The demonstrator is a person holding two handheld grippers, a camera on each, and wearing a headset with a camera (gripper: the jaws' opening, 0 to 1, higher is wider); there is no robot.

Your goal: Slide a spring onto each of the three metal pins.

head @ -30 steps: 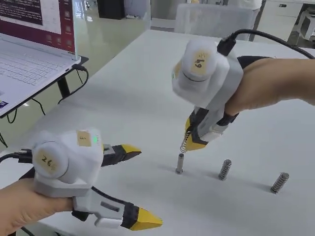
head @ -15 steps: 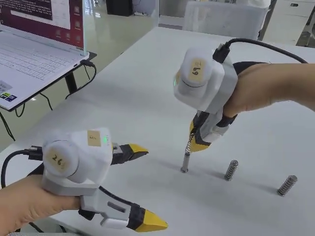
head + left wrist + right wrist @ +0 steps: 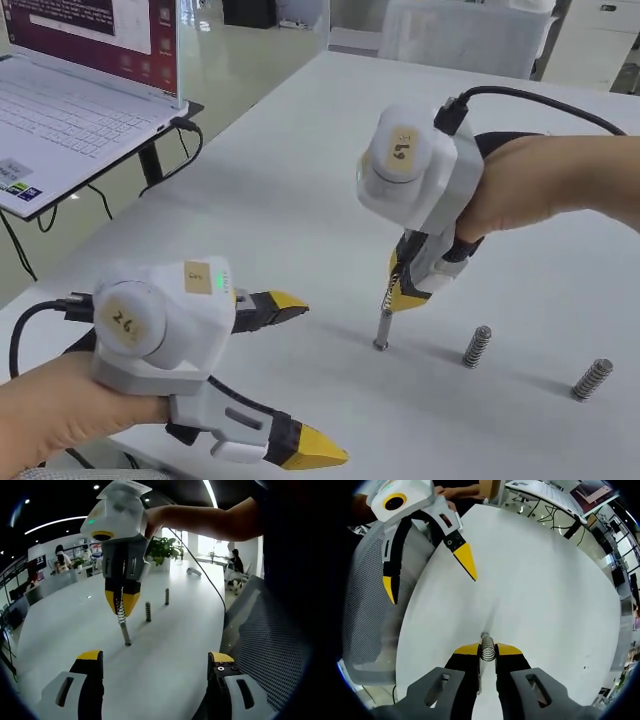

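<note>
Jaws of my right gripper (image 3: 403,296) are closed on a small coil spring (image 3: 391,288). The spring hangs below the yellow tips, and its lower end is right at the top of the last bare metal pin (image 3: 382,330). I cannot tell if the first coil is already around the tip. I think the spring must be held in line with the upright pin, lowered slowly, and released only when several coils are around it. Beyond it stand a loaded pin (image 3: 477,346) and a second loaded pin (image 3: 591,379), each already wearing a spring. My left gripper (image 3: 310,380) is wide open over the white table (image 3: 300,180), well apart from the work.
</note>
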